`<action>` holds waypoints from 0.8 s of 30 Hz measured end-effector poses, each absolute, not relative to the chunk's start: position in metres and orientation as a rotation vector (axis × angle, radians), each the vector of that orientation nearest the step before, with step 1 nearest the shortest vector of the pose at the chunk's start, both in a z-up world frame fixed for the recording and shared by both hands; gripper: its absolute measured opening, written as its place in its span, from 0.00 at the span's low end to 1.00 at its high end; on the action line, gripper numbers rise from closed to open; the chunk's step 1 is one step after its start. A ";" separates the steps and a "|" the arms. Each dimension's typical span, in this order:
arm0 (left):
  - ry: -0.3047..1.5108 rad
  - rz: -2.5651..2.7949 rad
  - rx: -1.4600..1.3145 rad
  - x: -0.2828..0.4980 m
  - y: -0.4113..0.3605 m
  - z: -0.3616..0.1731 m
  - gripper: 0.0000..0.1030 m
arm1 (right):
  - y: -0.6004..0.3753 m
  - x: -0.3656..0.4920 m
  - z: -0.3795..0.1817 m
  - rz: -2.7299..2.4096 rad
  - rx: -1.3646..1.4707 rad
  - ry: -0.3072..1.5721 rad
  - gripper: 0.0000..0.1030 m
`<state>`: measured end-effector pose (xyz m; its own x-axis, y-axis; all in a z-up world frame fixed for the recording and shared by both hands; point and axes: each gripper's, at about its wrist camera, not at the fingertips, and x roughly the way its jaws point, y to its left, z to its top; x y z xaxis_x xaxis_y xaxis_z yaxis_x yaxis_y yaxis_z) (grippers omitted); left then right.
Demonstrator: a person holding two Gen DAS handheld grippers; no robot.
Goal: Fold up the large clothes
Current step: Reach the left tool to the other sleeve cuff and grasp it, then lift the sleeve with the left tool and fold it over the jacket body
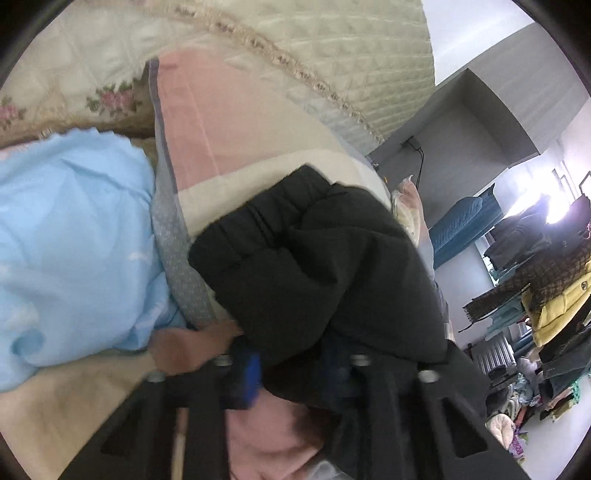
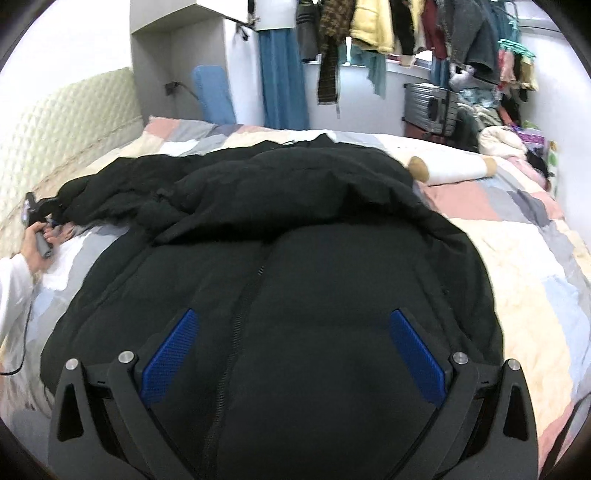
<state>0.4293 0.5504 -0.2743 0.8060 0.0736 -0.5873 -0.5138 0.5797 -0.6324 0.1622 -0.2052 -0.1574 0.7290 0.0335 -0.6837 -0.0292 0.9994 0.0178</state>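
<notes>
A large black padded jacket point(image 2: 295, 229) lies spread on the patchwork bed cover point(image 2: 517, 258), zipper up. My right gripper point(image 2: 293, 332) is open, its blue pads point(image 2: 417, 354) wide apart just above the jacket's near body. My left gripper point(image 1: 291, 365) is shut on the end of the jacket's sleeve point(image 1: 314, 251), which bunches over the fingers and hides the tips. In the right wrist view the left gripper point(image 2: 44, 206) shows at the far left of the bed, holding that sleeve end.
A light blue pillow point(image 1: 70, 240) and a pink-and-cream pillow point(image 1: 221, 122) lie by the quilted headboard point(image 1: 332, 55). A white bolster point(image 2: 454, 168) lies beyond the jacket. Hanging clothes point(image 2: 406, 26) and a suitcase point(image 2: 428, 107) stand past the bed.
</notes>
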 end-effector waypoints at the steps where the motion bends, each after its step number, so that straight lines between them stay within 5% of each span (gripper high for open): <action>1: 0.545 0.368 -0.881 0.427 0.548 -0.267 0.15 | -0.209 0.163 -0.157 0.025 0.012 0.755 1.00; 8: 0.497 0.390 -0.735 0.405 0.519 -0.180 0.05 | -0.228 0.148 -0.144 0.006 0.032 0.713 1.00; 24: 0.433 0.222 -0.394 0.373 0.366 0.016 0.03 | -0.253 0.121 -0.126 0.054 0.060 0.630 1.00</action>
<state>0.3734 0.3659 0.0158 0.8854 0.1249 -0.4477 -0.2899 0.9012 -0.3221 0.1212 -0.2530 -0.1258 0.8065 0.0688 -0.5872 -0.0324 0.9969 0.0723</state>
